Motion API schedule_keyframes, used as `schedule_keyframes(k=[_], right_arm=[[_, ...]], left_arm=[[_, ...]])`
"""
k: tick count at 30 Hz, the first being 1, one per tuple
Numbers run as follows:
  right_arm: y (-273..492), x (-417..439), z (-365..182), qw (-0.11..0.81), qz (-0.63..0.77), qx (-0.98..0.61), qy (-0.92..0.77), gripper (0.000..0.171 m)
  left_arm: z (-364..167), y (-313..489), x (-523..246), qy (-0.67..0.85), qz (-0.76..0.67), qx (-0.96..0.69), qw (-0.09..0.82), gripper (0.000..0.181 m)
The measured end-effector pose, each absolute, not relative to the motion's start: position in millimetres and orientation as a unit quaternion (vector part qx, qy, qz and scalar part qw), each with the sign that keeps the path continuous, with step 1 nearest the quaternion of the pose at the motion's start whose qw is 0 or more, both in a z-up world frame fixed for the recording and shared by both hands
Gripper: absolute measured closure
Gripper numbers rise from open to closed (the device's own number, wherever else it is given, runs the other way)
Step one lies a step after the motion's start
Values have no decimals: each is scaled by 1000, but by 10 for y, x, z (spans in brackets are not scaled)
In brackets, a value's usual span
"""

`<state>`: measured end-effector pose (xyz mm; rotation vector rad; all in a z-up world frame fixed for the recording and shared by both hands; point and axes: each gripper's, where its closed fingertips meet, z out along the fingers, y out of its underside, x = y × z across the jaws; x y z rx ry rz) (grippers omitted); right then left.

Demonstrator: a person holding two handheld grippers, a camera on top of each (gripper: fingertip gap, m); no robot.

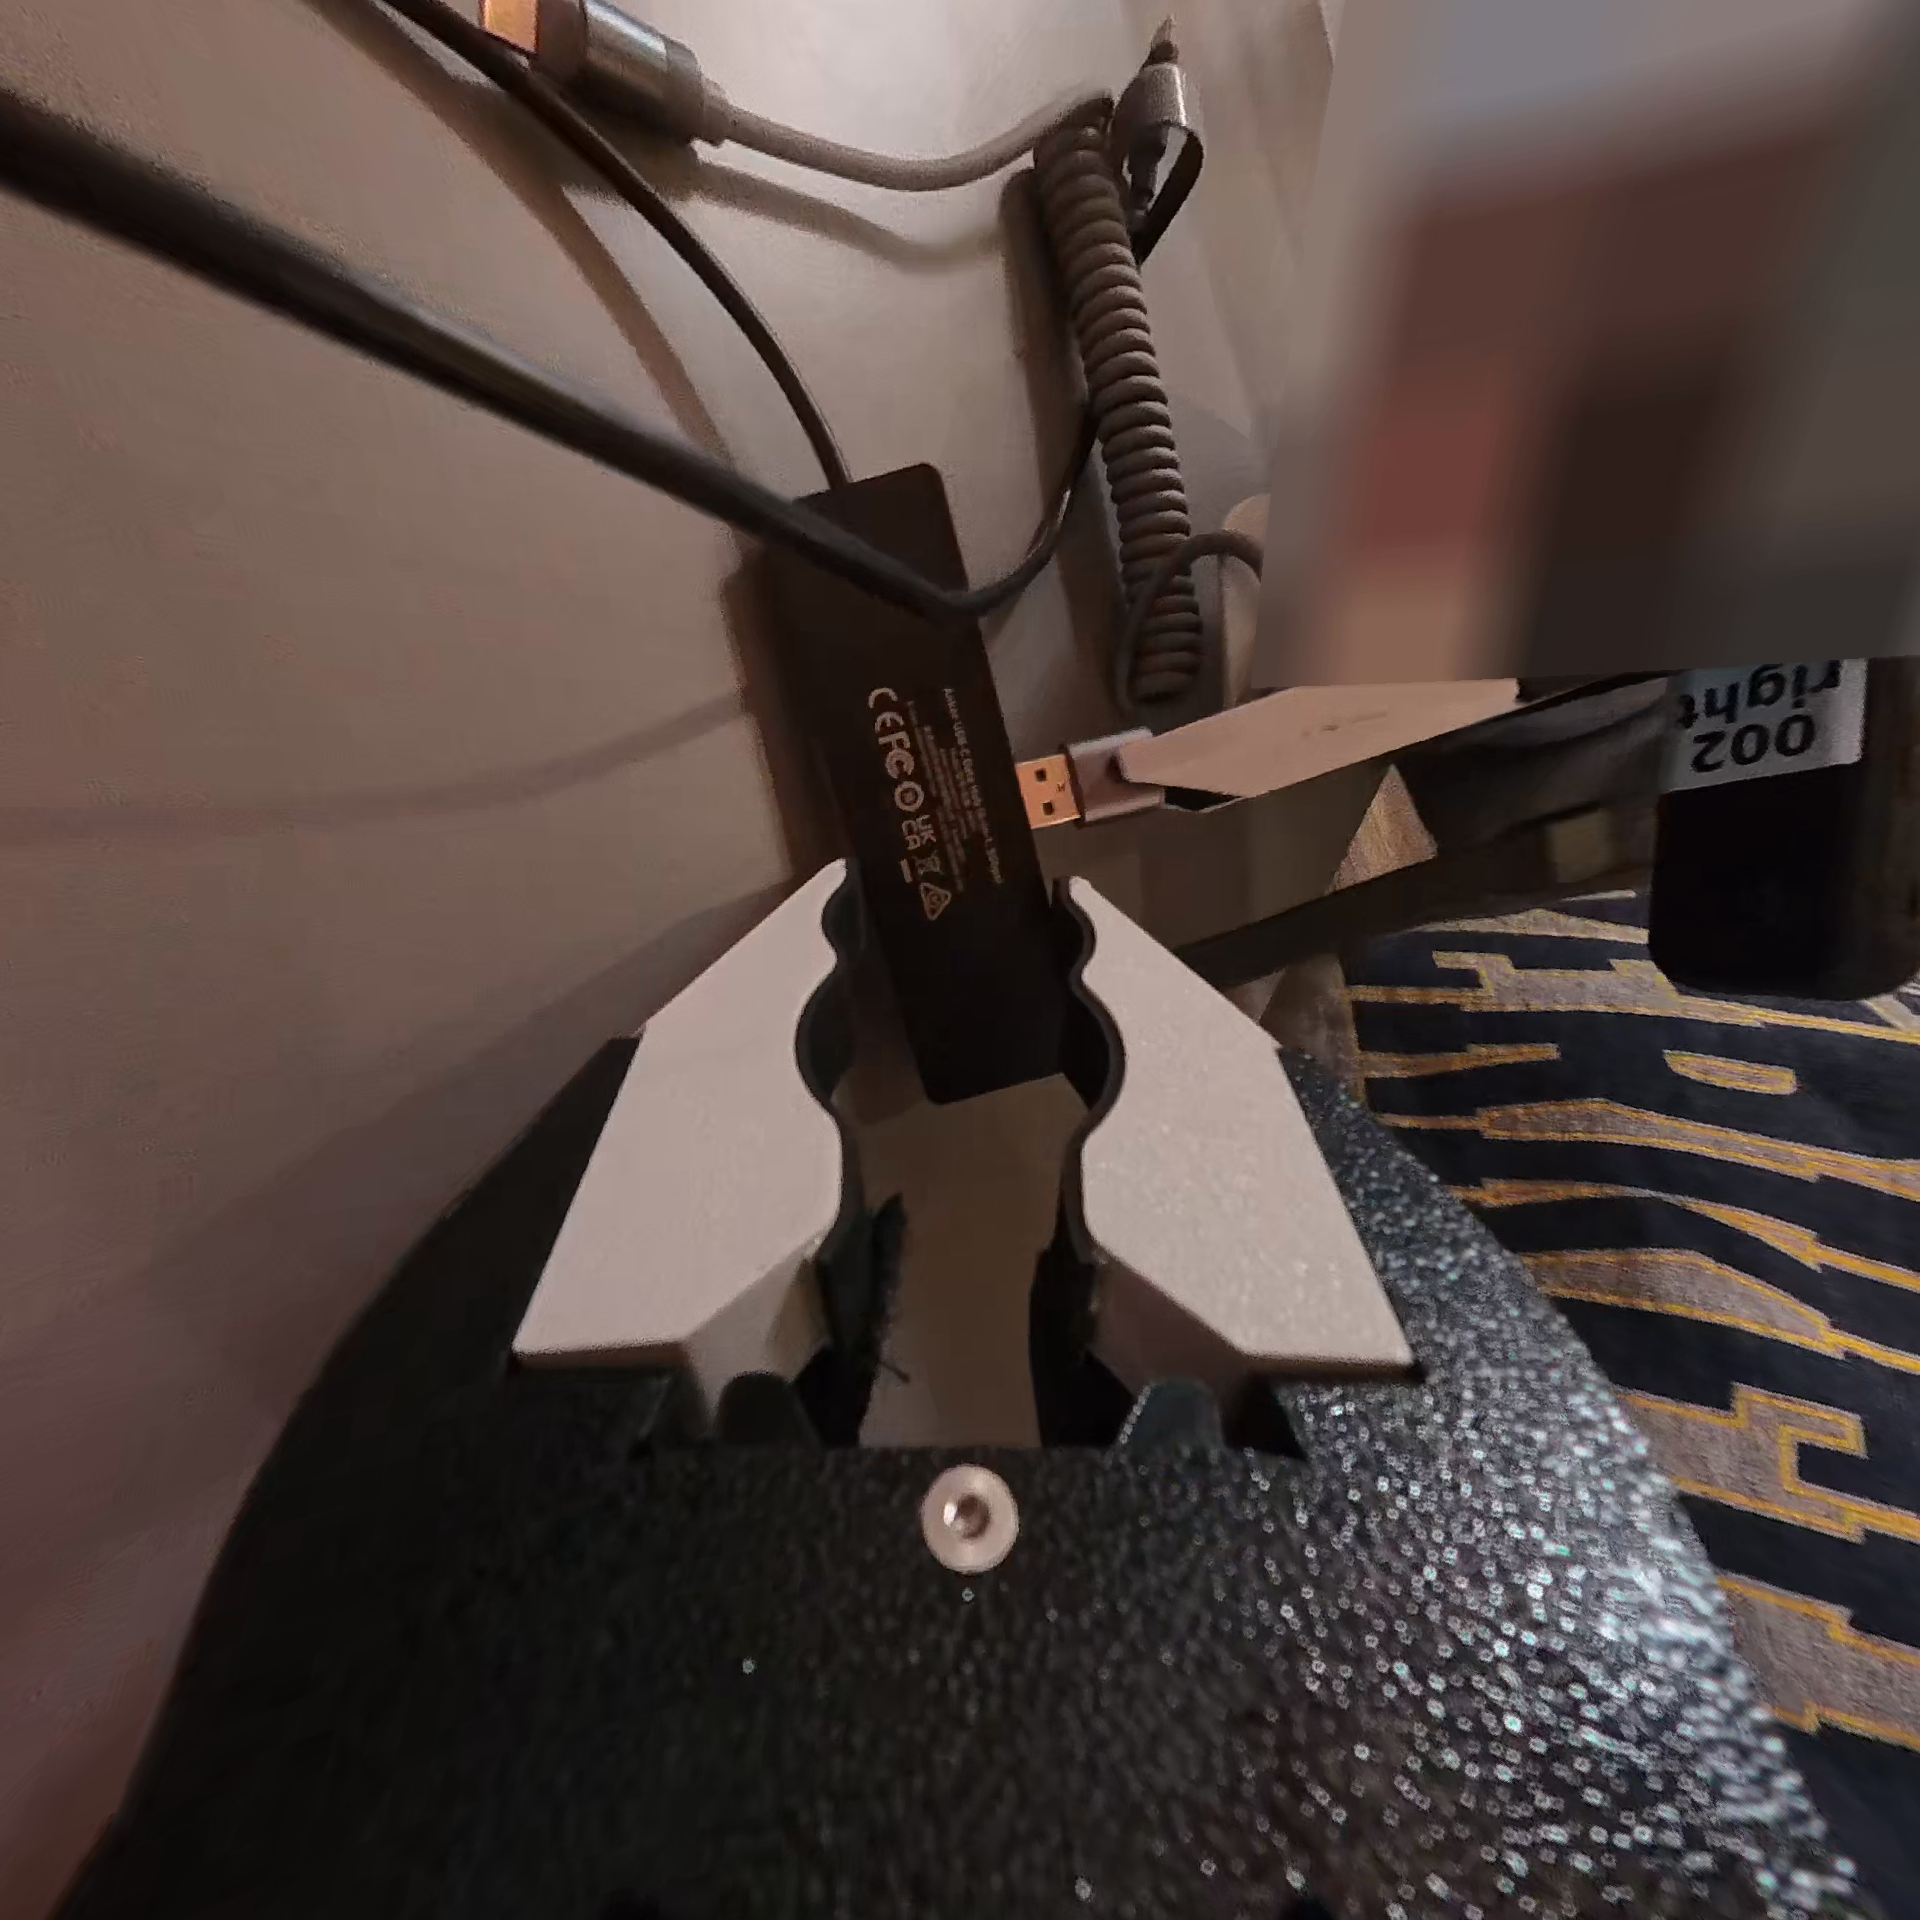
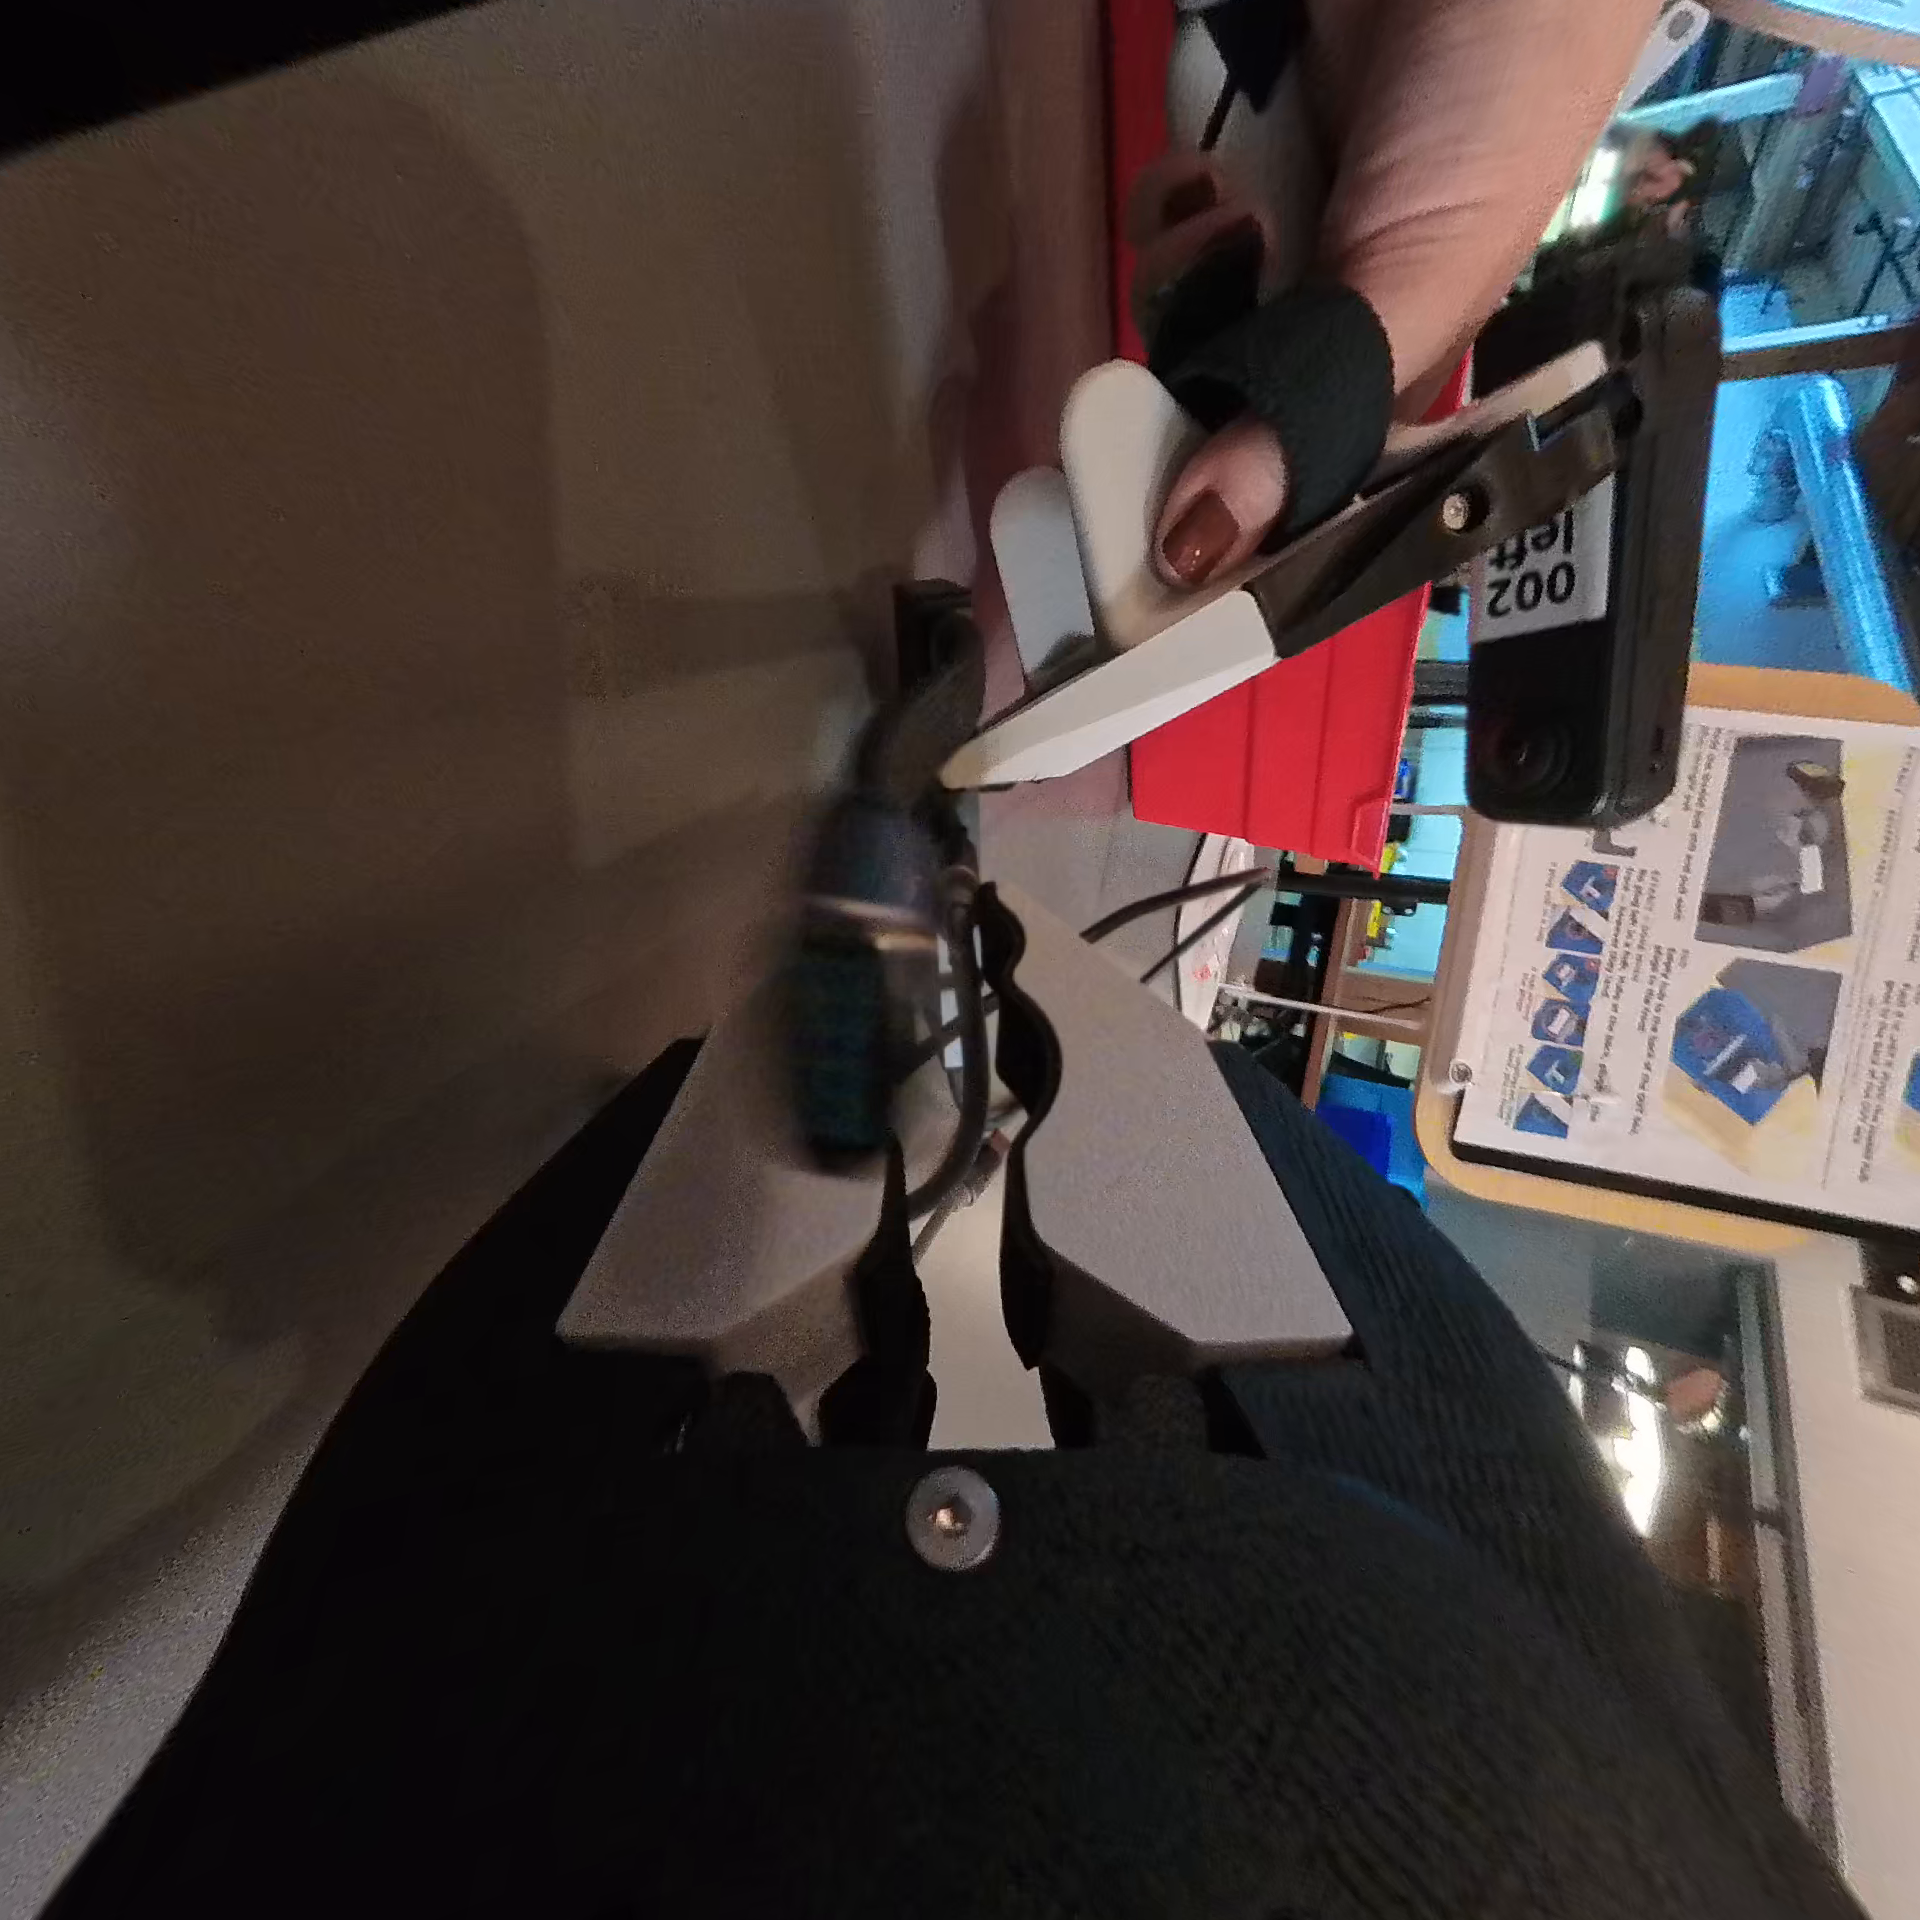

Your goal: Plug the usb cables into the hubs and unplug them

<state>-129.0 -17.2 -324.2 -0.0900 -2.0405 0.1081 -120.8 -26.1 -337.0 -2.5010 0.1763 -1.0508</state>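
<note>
My left fingers [image 1: 961, 997] clamped the slim, light, rigid black hub [image 1: 920, 821] above the counter [image 1: 312, 623] while my right fingers [image 1: 1132, 774] pinched the stiff metal plug [image 1: 1081, 795] by its shell, just beside the hub.

Right gripper [image 2: 940, 1049], grey wedge fingers on black body, is closing on a blurred grey-and-blue cable plug [image 2: 857, 997] over the beige tabletop [image 2: 364, 623]. Beyond, the left gripper [image 2: 961, 774] with white fingers is pointing at the plug's far end, a hand [image 2: 1351, 343] gripping it before a red bin [image 2: 1278, 748].
</note>
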Motion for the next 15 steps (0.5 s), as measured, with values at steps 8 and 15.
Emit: schedule_keyframes(k=[8, 15], right_arm=[[-158, -1326, -3236, 453, 35, -52, -889, 165], [-145, -1381, -3248, 420, -3, -48, -906, 165]], left_arm=[[-3371, -262, -1215, 75, -385, -901, 188, 148], [-3381, -233, -1265, 72, -370, -906, 192, 149]])
